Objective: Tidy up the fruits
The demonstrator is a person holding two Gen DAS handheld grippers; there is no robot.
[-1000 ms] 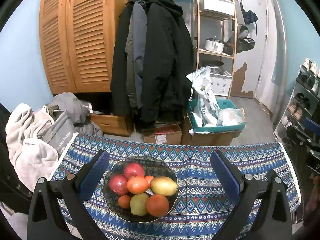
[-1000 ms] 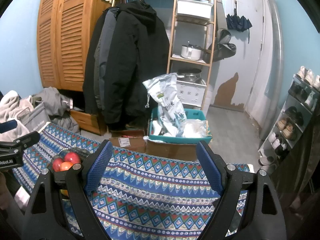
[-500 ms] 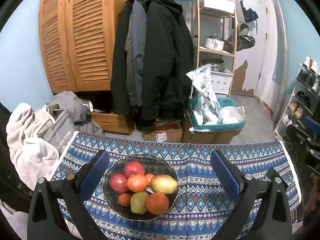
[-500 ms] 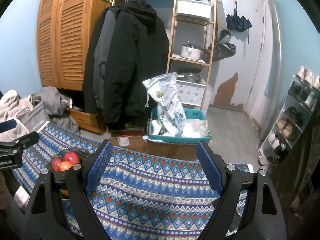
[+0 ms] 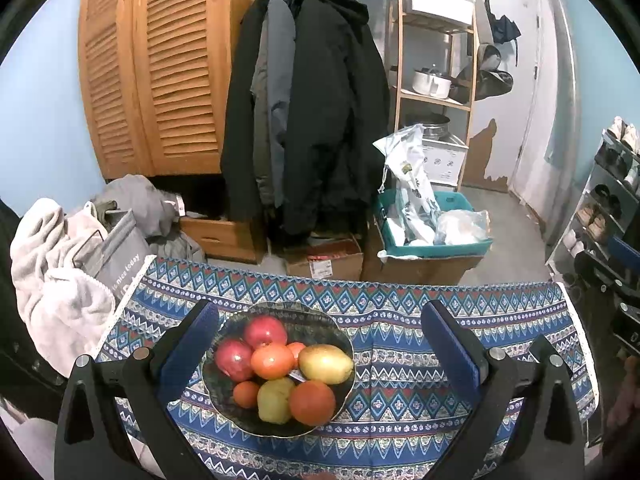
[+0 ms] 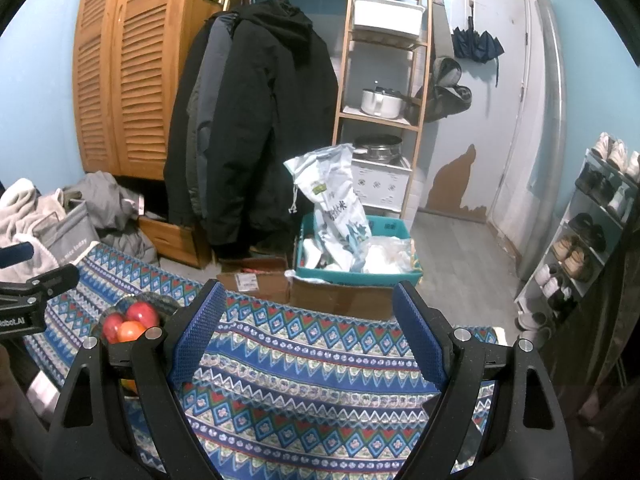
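A dark bowl (image 5: 344, 340) stands on the blue patterned tablecloth (image 5: 400, 360) and holds several fruits: two red apples (image 5: 265, 330), oranges (image 5: 312, 402) and yellow-green pears (image 5: 326, 363). My left gripper (image 5: 320, 344) is open and empty, held above and behind the bowl, its jaws spread wider than the bowl. My right gripper (image 6: 310, 332) is open and empty over the right part of the cloth. In the right wrist view the bowl (image 6: 160, 302) shows at the left, partly hidden behind the left finger, with the left gripper's tip (image 6: 40, 282) beside it.
Beyond the table's far edge are cardboard boxes (image 5: 324, 260), a teal crate with bags (image 5: 432, 236), hanging coats (image 5: 308, 120), a wooden shelf (image 5: 432, 60) and a louvred wardrobe (image 5: 160, 72). Laundry (image 5: 52, 272) is piled at the left, a shoe rack (image 6: 592, 232) at the right.
The left wrist view has shifted slightly, so the bowl sits a little higher between the fingers. The right gripper has hardly moved. Both stay open.
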